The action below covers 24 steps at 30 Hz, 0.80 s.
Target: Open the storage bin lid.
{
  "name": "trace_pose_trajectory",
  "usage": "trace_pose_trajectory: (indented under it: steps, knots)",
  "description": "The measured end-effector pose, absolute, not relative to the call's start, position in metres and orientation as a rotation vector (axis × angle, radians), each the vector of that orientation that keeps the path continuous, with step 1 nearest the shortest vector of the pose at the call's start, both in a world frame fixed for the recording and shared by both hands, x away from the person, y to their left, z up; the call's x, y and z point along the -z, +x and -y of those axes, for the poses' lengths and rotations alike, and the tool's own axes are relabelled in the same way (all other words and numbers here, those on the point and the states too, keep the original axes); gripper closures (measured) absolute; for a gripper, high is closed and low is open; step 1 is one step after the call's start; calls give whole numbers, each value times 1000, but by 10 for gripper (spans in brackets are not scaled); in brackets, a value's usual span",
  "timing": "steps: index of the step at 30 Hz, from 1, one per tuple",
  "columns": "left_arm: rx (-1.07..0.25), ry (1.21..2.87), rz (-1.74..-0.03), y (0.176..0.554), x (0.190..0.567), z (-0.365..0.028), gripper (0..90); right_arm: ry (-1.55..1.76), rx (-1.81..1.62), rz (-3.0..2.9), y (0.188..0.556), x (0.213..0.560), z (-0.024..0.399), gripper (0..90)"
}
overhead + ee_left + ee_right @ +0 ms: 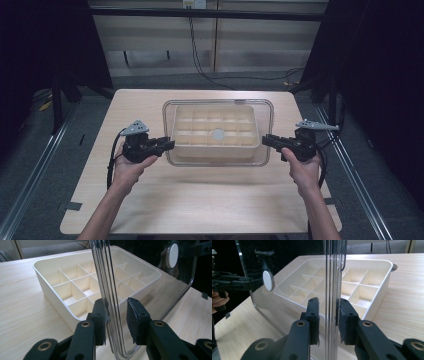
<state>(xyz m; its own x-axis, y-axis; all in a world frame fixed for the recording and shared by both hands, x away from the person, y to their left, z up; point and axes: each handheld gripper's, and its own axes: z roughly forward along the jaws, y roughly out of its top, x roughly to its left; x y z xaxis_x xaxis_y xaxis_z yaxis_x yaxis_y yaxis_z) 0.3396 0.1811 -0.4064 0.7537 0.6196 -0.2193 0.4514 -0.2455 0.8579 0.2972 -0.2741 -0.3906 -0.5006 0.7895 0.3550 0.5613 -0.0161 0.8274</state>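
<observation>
A clear plastic lid [169, 107] with a white round knob [218, 134] at its middle hangs level over a cream tray [180, 131] divided into several compartments. My left gripper [170, 144] is shut on the lid's left rim, and my right gripper [265, 140] is shut on its right rim. In the left gripper view the lid's rim [110, 290] runs edge-on between the jaws of the left gripper [116, 315], with the tray [50, 287] behind. The right gripper view has the rim [332, 277] between the jaws of the right gripper [327, 315], and the knob [268, 280] at left.
The tray sits on a light wooden table [200, 200], with bare wood in front of it and at both sides. Grey floor with metal rails [30, 175] surrounds the table. A black cable [200, 60] trails on the floor behind, and dark curtains stand at both sides.
</observation>
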Motion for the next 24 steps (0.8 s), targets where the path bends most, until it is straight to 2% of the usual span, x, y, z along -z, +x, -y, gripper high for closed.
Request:
trace_pose_trajectory:
  steps: [24]
  knots:
    - [-184, 1912, -804, 314, 407, -190, 703, 1445, -1538, -2062, 273, 392, 270, 726]
